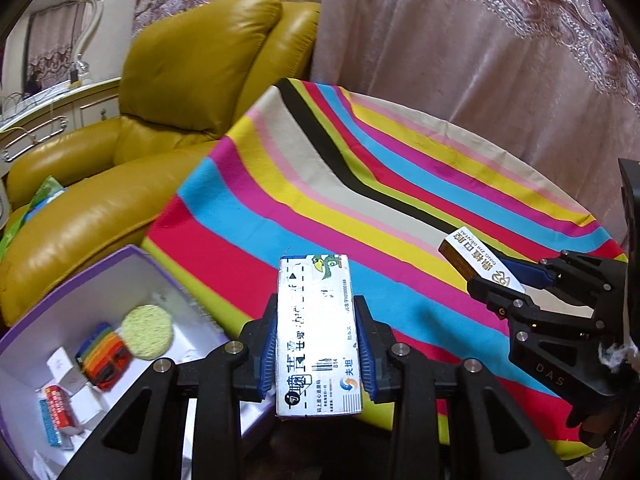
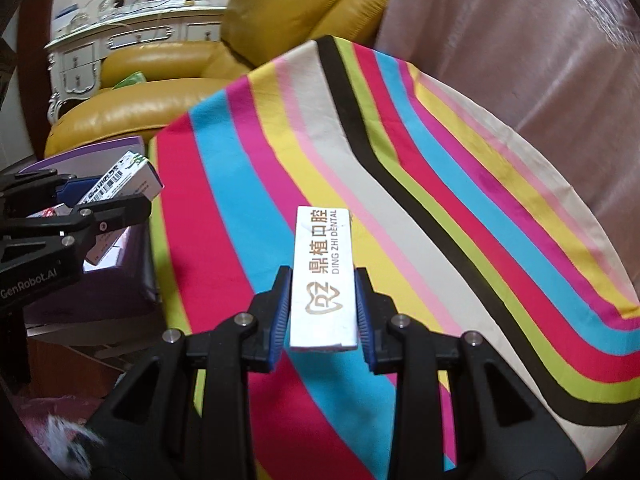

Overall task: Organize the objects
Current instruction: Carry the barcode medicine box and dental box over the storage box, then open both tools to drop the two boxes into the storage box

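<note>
My left gripper (image 1: 318, 344) is shut on a white medicine box with a green bird print (image 1: 316, 332), held above the near edge of the striped table. In the right wrist view that same gripper (image 2: 100, 196) and its medicine box (image 2: 120, 180) hang over the purple box. My right gripper (image 2: 322, 312) is shut on a white dental box with gold lettering (image 2: 323, 276), lifted over the striped cloth; the left wrist view shows this gripper (image 1: 516, 284) and dental box (image 1: 480, 266) at the right. An open purple box with a white inside (image 1: 132, 280) sits at lower left, holding several small items.
A round table under a bright striped cloth (image 1: 380, 184) fills the middle. A mustard leather armchair (image 1: 168, 92) stands behind the purple box (image 2: 100, 152), and a pink curtain (image 1: 480, 60) hangs at the back. A white ornate dresser (image 2: 120, 36) is at far left.
</note>
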Action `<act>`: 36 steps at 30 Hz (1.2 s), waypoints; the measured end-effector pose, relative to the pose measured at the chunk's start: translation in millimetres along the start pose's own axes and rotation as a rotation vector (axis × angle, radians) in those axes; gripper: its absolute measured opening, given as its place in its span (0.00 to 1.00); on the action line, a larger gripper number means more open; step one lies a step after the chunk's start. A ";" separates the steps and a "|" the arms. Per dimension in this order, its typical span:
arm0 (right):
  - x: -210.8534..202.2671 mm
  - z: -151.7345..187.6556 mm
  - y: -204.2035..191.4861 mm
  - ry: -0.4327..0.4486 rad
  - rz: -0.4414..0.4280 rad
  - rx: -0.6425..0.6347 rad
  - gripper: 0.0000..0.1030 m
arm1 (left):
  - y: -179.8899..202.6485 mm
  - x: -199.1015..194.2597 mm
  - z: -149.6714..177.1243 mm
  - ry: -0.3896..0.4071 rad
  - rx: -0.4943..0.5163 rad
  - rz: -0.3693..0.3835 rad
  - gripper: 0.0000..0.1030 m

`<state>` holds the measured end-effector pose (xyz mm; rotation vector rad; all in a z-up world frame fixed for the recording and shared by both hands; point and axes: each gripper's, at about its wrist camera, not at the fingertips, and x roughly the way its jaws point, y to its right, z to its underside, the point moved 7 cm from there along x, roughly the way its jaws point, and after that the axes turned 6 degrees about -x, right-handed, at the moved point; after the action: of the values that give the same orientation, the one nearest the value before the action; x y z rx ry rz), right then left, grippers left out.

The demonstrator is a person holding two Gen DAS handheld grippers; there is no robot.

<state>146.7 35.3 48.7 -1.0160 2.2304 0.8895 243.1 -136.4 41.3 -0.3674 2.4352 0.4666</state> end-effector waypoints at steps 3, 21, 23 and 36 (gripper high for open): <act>-2.9 -9.1 -16.4 0.013 -0.017 -0.032 0.33 | -14.6 -10.3 2.5 0.008 -0.015 -0.016 0.34; -15.3 -63.9 -136.8 0.100 -0.137 -0.293 0.33 | -130.4 -85.7 21.9 0.089 -0.184 -0.195 0.34; -16.3 -70.5 -153.9 0.108 -0.158 -0.319 0.33 | -142.7 -92.7 24.8 0.099 -0.197 -0.219 0.34; -8.4 -92.0 -231.1 0.091 -0.330 -0.369 0.33 | -200.5 -113.8 50.2 0.118 -0.247 -0.359 0.34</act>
<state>317.7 -144.9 34.1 -1.5669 1.9243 1.1415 430.4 -279.2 27.1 -0.9414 2.3553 0.5986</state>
